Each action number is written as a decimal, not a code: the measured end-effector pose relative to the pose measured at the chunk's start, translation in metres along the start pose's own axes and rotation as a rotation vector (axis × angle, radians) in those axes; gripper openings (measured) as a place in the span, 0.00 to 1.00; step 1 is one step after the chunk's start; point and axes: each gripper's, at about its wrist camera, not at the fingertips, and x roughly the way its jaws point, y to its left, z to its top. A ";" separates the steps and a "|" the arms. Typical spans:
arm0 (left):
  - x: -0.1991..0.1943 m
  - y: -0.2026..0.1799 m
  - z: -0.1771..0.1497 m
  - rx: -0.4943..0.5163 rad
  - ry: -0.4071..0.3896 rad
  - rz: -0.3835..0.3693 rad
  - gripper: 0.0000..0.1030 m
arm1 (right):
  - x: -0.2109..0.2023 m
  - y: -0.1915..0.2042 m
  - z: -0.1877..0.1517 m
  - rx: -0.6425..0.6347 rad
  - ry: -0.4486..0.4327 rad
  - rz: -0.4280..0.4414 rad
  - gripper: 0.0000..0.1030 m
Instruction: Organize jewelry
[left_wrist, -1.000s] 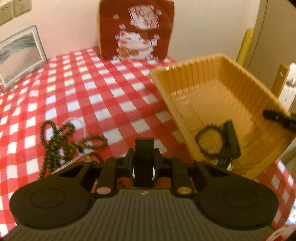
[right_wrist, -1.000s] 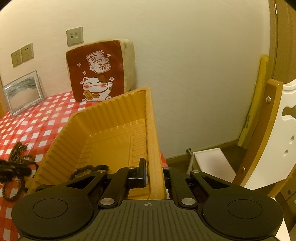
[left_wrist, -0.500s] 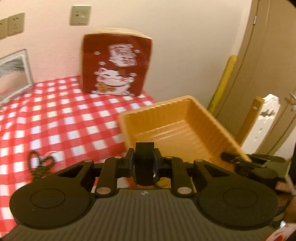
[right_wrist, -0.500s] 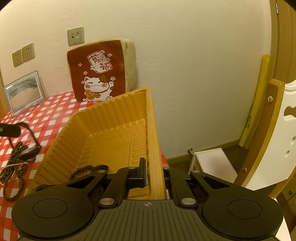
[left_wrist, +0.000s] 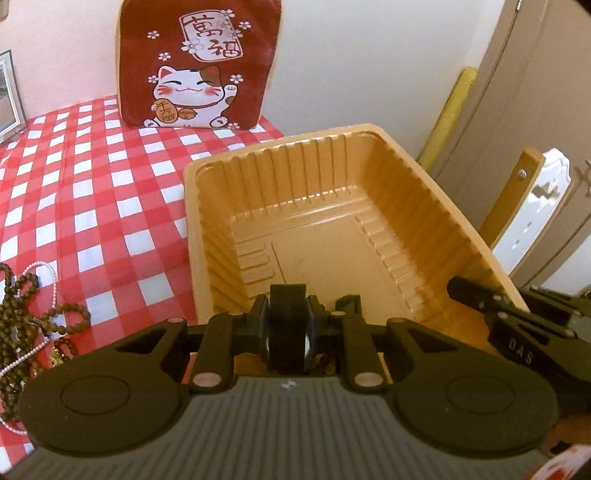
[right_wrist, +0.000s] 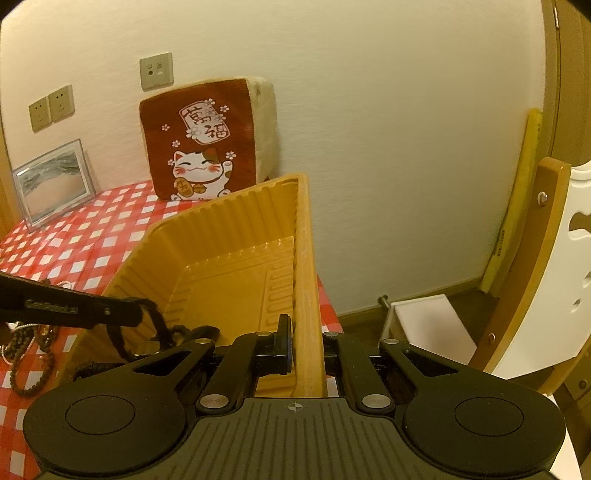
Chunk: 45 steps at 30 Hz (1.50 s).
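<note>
A ribbed orange tray (left_wrist: 417, 206) stands on the red checked tablecloth (left_wrist: 92, 192). My left gripper (left_wrist: 287, 325) is shut on a black watch with its strap upright between the fingers, held over the tray's near end. In the right wrist view the left gripper (right_wrist: 136, 314) reaches in from the left, the watch strap (right_wrist: 159, 328) hanging from it above a dark bead bracelet (right_wrist: 184, 330) in the tray. My right gripper (right_wrist: 304, 350) is shut on the tray's right wall (right_wrist: 304, 280). Brown bead necklaces (left_wrist: 22, 325) and a pearl chain (left_wrist: 53, 280) lie left of the tray.
A red lucky-cat cushion (left_wrist: 199, 62) leans on the wall behind the tray. A framed picture (right_wrist: 53, 181) stands at the back left. A wooden and white chair (right_wrist: 554, 266) is right of the table, past its edge. A white box (right_wrist: 428, 328) sits on the floor.
My left gripper has carried the watch from above the necklaces rightward to over the tray's near end. The right gripper and the tray have stayed still.
</note>
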 end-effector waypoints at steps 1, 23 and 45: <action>-0.002 0.001 0.001 -0.010 -0.013 0.002 0.19 | 0.000 0.000 0.000 -0.001 0.001 0.000 0.05; -0.097 0.096 -0.075 -0.215 -0.035 0.257 0.20 | 0.001 0.001 0.001 -0.001 0.002 0.001 0.05; -0.045 0.097 -0.077 -0.121 0.015 0.330 0.20 | 0.001 0.000 0.000 -0.003 0.016 -0.004 0.05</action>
